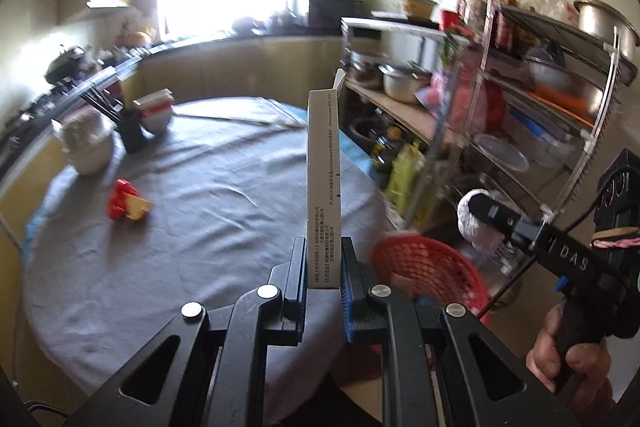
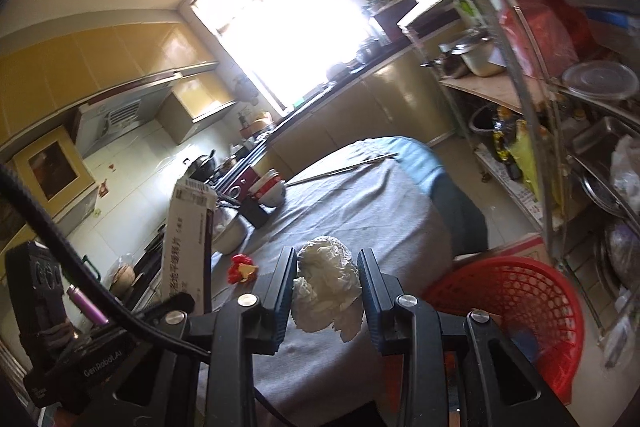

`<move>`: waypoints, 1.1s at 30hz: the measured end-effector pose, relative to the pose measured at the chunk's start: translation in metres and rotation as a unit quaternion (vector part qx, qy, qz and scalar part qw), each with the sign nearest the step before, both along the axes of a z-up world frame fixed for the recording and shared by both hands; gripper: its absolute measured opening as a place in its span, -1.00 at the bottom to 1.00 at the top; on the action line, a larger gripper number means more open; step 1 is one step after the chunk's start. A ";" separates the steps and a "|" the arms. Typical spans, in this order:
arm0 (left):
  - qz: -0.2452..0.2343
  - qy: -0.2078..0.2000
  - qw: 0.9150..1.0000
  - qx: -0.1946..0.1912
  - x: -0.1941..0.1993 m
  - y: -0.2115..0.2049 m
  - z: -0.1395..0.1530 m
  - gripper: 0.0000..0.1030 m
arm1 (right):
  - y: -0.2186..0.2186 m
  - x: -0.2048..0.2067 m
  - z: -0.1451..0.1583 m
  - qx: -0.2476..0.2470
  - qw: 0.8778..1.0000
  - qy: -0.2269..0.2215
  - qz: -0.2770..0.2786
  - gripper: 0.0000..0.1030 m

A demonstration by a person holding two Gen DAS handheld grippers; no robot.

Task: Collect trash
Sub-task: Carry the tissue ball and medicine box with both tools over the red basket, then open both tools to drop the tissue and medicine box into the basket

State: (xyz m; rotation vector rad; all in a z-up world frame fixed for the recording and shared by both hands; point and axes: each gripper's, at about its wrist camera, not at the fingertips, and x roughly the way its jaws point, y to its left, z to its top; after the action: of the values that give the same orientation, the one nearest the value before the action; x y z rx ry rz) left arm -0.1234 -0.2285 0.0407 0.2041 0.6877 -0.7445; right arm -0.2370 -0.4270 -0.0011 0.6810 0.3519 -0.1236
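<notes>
Red plastic mesh basket (image 2: 516, 311) stands on the floor beside the round table (image 1: 192, 227), its contents too blurred to name. The left gripper (image 1: 324, 267) pinches one upright cardboard box (image 1: 323, 187); the right gripper (image 2: 326, 291) squeezes one crumpled white tissue wad (image 2: 326, 291) (above the grey cloth). One red-yellow wrapper (image 1: 126, 206) lies on the table.

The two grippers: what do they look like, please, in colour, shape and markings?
Both grippers are black, with angular cut-out arms and round silver bolts. The left gripper has blue ribbed pads on its fingers. The right gripper carries white "DAS" lettering, a blue tab and a thin black cable.
</notes>
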 end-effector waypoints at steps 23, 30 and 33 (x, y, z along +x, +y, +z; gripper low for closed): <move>-0.147 0.146 0.975 0.077 -0.014 -0.111 -0.084 -0.63 | -0.080 -0.035 -0.077 0.100 0.989 0.074 -0.076 -0.20; -0.136 0.126 0.980 0.072 -0.014 -0.103 -0.078 -0.53 | -0.086 -0.045 -0.075 0.103 0.988 0.066 -0.093 0.26; -0.128 0.098 0.984 0.075 -0.017 -0.095 -0.071 -0.48 | -0.085 -0.046 -0.065 0.097 0.990 0.053 -0.092 0.26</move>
State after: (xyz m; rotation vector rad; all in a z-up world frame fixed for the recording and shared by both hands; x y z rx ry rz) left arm -0.1402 -0.3231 -0.0302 0.3655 0.9173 -0.9674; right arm -0.2829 -0.5118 -0.0663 0.9006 0.4060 -0.3049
